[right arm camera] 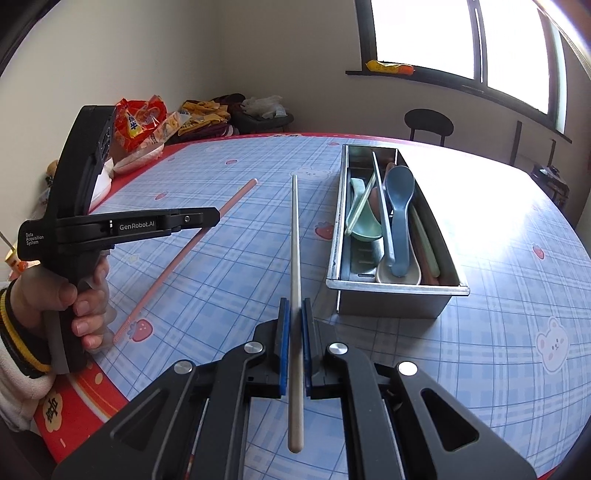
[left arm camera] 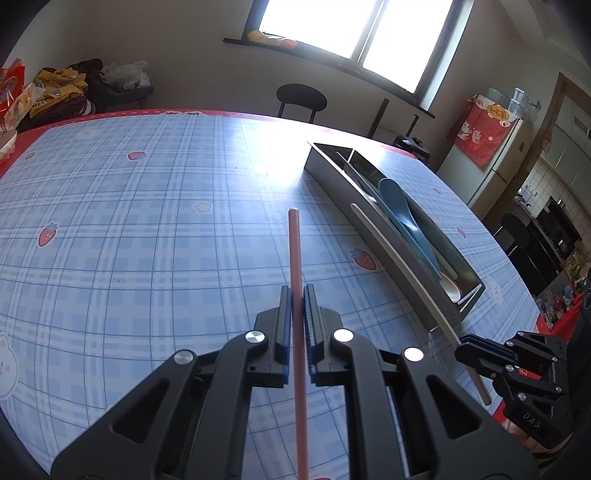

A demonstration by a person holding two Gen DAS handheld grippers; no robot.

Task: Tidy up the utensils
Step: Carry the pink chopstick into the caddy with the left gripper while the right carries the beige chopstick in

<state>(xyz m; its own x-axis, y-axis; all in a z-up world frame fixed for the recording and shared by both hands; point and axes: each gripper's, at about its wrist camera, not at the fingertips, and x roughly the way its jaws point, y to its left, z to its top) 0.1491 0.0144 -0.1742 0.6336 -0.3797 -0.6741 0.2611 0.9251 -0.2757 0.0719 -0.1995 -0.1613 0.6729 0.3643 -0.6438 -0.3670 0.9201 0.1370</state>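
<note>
Slim round chopsticks (left arm camera: 295, 258) (right arm camera: 294, 236), perhaps plastic.

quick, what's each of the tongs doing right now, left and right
Left tongs: closed on the pink chopstick.
Right tongs: closed on the white chopstick.

"What was the room like?"

"It had plain pale walls (right arm camera: 221, 48) and a big window (left arm camera: 354, 26) with a dark frame. Bright light came in and made a white shine on the table (left arm camera: 147, 192)."

"What was on the table?"

"A blue checked cloth with little strawberries and bears, and a red edge."

"Any other things?"

"A round black stool (left arm camera: 302, 99) stood by the wall under the window. Something yellow (right arm camera: 388, 67) lay on the sill. Clothes and bags (right arm camera: 225, 110) were piled in the far corner. A white fridge (left arm camera: 495, 166) with a red cloth on it stood off to one side."
</note>
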